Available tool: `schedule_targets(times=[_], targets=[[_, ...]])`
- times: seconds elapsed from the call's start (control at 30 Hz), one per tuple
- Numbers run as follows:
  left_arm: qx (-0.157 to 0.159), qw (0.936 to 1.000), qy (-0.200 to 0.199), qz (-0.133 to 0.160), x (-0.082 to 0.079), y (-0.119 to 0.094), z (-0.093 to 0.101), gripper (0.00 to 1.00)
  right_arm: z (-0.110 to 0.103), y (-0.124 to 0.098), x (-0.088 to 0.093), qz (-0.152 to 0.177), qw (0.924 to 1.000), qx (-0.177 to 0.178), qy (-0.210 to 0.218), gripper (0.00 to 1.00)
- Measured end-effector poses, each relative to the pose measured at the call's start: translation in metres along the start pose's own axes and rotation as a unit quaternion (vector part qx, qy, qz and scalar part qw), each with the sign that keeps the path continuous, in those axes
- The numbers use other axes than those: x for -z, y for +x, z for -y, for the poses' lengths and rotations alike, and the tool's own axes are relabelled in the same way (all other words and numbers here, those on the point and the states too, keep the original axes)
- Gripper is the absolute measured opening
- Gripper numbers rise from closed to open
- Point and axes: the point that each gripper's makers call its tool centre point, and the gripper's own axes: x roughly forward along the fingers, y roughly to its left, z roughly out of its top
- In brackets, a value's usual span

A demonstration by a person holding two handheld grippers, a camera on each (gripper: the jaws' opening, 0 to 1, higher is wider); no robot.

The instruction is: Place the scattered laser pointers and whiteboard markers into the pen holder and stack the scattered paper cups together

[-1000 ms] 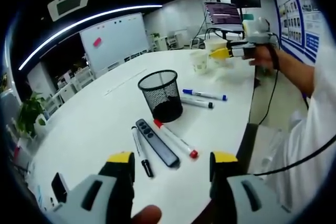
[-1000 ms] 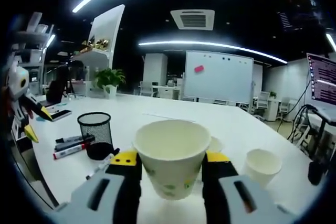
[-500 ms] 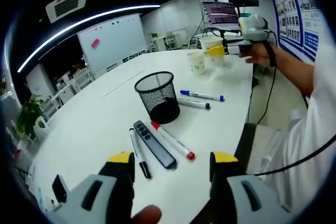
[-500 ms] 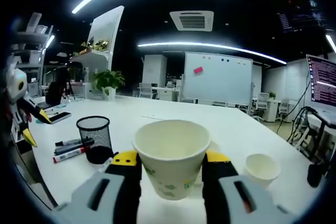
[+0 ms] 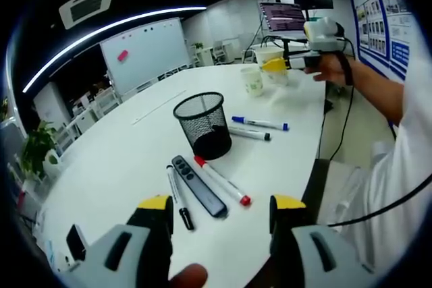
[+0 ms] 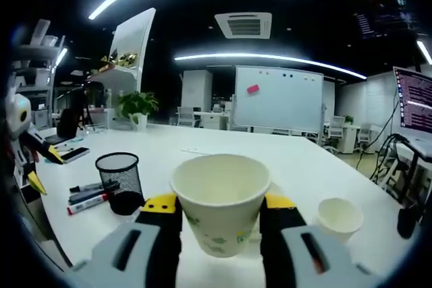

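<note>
My right tongs (image 6: 217,208) grip 1 paper cup (image 6: 221,200) above the counter (image 5: 121,153); 1 more cup (image 6: 340,218) stands there. My left tongs (image 5: 219,210) hang open over 4 markers and 1 pointer (image 5: 200,185) beside the holder (image 5: 204,125).

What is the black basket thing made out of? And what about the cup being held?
The black basket looks like metal wire mesh, painted matt black: you can see through its tiny holes to the table behind. The cup held in the right gripper looks like thin paper, white and matt, with a rolled rim and small green prints near its base. That is only a guess from how they look.
</note>
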Motion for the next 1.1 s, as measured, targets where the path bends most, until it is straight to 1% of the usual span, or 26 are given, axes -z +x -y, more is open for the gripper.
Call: schedule_targets(times=[0.37,0.6,0.67,0.8,0.87,0.97,1.1], targets=[[0.001,1.0,0.0,-0.002,0.001,0.0,0.004,0.58,0.003,0.003,-0.001,0.001,1.0,0.002,-0.001,0.46],[0.001,1.0,-0.001,0.001,0.0,0.002,0.001,0.58,0.004,0.004,-0.003,0.002,1.0,0.002,-0.001,0.46],[0.002,0.9999,0.01,-0.003,0.001,0.003,0.002,0.58,0.005,0.004,-0.004,0.003,1.0,0.002,-0.002,0.46],[0.005,0.9999,0.011,-0.001,-0.001,0.003,0.003,0.58,0.004,0.006,-0.007,0.005,1.0,0.001,-0.003,0.46],[0.002,0.9999,0.011,0.0,-0.002,0.003,0.002,0.58,0.004,0.006,-0.007,0.007,1.0,0.001,-0.003,0.46],[-0.009,0.9999,0.0,0.012,-0.006,0.0,-0.006,0.57,0.006,0.008,-0.012,0.01,0.9999,0.005,-0.007,0.46],[-0.016,0.9998,-0.001,0.013,-0.004,-0.001,-0.011,0.57,0.007,0.01,-0.016,0.013,0.9998,0.005,-0.011,0.46]])
